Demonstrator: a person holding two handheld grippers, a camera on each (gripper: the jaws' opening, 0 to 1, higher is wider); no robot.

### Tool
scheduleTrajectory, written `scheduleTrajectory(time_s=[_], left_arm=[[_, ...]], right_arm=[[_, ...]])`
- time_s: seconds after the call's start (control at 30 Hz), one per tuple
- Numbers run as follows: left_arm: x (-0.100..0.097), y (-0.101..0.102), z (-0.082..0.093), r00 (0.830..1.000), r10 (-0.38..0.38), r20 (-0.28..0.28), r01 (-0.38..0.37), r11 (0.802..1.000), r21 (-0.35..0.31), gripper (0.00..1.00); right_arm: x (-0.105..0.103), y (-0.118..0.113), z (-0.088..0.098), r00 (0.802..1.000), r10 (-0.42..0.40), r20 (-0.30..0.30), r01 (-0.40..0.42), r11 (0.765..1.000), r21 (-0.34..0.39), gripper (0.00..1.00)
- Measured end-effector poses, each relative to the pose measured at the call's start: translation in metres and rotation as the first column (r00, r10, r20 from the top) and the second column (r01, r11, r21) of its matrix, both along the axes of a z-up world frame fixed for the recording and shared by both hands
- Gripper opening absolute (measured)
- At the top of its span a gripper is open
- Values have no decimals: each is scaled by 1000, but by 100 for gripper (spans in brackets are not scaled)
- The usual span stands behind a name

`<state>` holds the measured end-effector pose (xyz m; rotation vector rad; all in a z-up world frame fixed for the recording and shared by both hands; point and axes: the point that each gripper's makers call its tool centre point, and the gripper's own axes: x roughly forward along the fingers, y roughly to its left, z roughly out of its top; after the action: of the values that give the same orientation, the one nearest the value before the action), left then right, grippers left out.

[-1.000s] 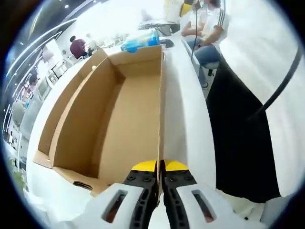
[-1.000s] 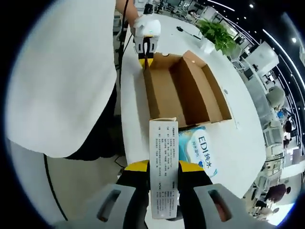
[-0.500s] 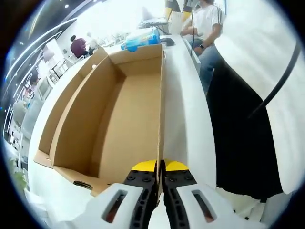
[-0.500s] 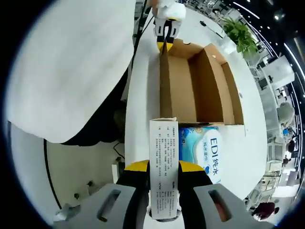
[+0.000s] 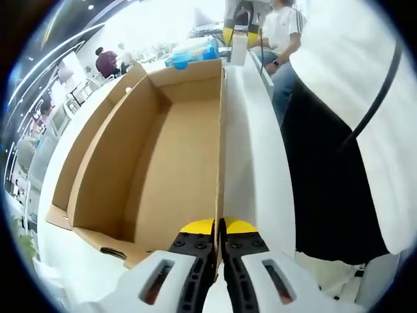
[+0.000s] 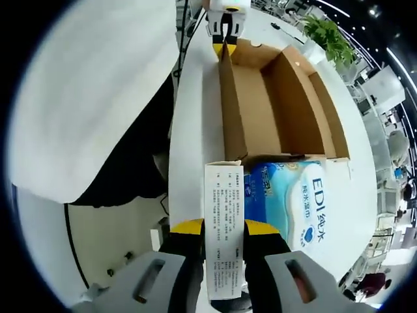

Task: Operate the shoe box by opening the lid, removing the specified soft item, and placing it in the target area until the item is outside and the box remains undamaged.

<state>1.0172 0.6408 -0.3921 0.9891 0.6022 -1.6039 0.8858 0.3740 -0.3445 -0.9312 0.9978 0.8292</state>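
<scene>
Table (image 5: 251, 150): white surface, carrying the box and the pack. A person in a white top and dark trousers stands at its edge, just beside the box.

Box (image 5: 163, 156): brown cardboard, open at the top, interior bare in both views. Its walls stand upright. In the right gripper view the box (image 6: 280, 98) lies beyond the pack, one end wall touching or just beside it.

Pack (image 6: 287, 202): soft white and blue wrapped item, printed "EDI", lying on the table outside the box at the end away from the left gripper. In the left gripper view it (image 5: 192, 52) appears past the far end wall.

Left gripper (image 5: 218, 228): jaws closed together on the top edge of the near long wall of the box, yellow tips on either side of the cardboard. It is seen from the other camera at the far corner of the box (image 6: 223, 39).

Right gripper (image 6: 223, 235): jaws clamped on the pack's white printed end flap (image 6: 223, 228), which stands upright between the yellow tips.
</scene>
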Motion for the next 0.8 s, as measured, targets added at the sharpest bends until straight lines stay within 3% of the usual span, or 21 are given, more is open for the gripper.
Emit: scheduleTrajectory(time_s=[0.2, 0.3, 0.8], left_arm=[[0, 0, 0, 1000, 4, 9, -4, 1000, -4, 2], [1, 1, -2, 1000, 8, 11, -8, 1000, 4, 2], [2, 3, -3, 1000, 0, 29, -1, 999, 33, 3]], right_arm=[[1, 5, -15, 1000, 2, 2, -2, 1000, 11, 20], [2, 9, -16, 1000, -4, -1, 4, 999, 40, 20], [2, 3, -30, 999, 28, -24, -27, 999, 44, 20]])
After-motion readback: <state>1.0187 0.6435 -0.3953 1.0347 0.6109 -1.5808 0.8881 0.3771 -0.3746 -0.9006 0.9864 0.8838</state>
